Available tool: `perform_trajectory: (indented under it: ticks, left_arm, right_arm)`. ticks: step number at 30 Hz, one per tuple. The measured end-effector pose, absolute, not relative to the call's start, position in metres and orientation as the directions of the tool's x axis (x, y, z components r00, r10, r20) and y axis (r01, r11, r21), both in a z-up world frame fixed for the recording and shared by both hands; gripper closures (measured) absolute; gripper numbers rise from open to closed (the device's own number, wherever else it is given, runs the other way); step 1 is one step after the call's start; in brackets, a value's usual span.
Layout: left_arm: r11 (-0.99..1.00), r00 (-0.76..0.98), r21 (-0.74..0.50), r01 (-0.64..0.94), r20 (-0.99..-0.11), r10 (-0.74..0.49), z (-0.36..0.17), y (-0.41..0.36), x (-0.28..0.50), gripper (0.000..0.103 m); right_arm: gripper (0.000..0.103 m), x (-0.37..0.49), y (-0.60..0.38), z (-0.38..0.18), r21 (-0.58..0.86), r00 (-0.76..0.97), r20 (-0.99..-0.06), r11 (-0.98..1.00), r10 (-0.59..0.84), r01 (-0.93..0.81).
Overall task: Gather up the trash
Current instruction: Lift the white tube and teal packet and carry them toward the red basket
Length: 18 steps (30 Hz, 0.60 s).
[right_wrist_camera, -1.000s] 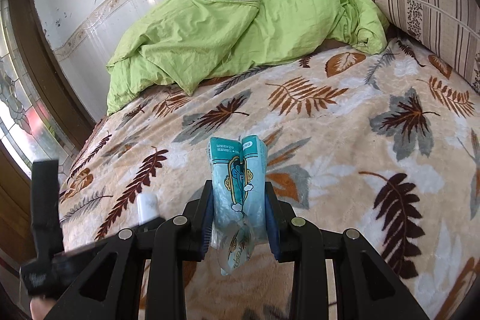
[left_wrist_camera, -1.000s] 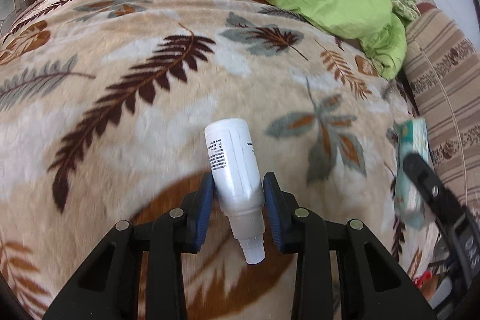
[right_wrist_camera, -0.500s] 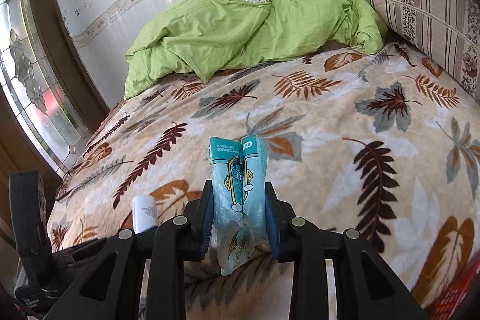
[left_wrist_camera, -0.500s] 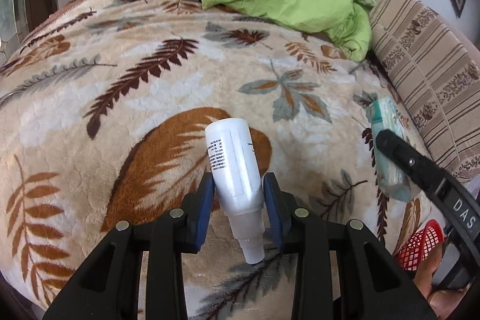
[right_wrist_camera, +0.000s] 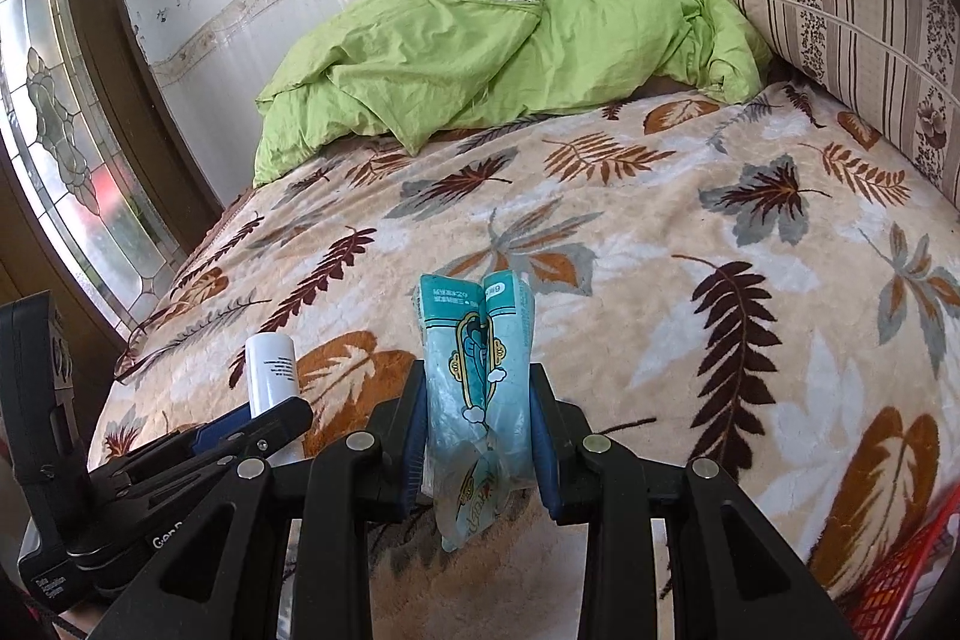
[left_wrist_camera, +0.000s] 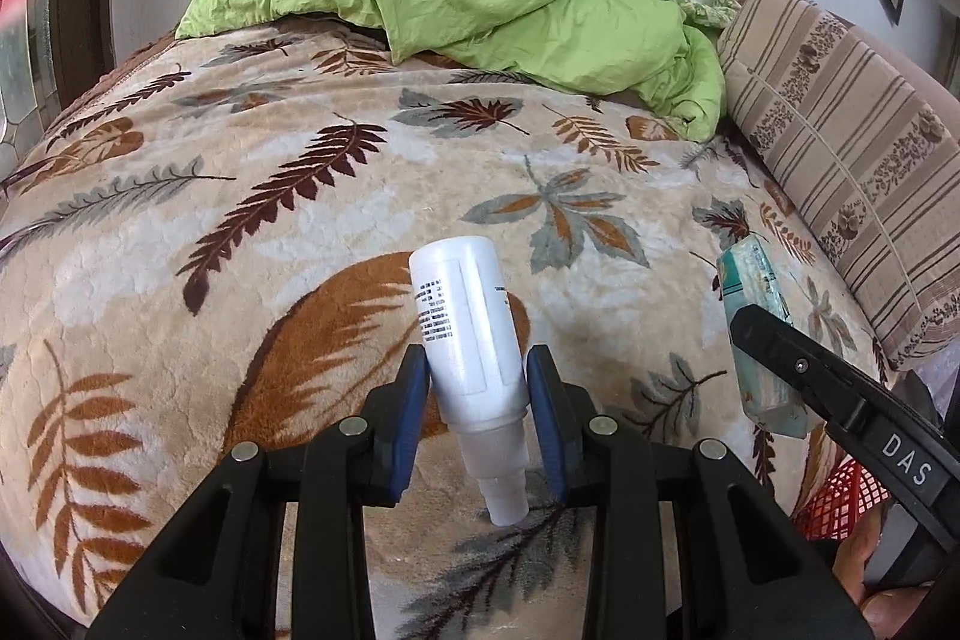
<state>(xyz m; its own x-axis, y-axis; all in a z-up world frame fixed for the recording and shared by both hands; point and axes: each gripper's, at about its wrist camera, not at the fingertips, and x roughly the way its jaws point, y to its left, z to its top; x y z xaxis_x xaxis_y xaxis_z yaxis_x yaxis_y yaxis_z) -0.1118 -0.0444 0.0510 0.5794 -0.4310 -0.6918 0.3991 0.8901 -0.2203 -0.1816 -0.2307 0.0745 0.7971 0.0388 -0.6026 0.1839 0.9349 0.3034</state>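
Left gripper [left_wrist_camera: 478, 418] clamps white bottle [left_wrist_camera: 468, 328] above blanket [left_wrist_camera: 180, 250].

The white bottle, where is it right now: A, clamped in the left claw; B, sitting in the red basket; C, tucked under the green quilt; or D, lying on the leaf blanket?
A: the white bottle sits between the blue pads of the left claw, cap end toward the camera, lifted clear of the leaf blanket.
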Motion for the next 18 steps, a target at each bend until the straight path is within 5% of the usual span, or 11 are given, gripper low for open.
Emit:
perform_trajectory:
  ticks: [18]
  left_arm:
    - [0.888,0.556,-0.275,0.369,-0.700,-0.448,0.042,-0.037,-0.099,0.073]
  right_arm:
    - [0.071,-0.170,-0.226,0.069,0.329,0.788,-0.612,0.929,0.074,0.168]
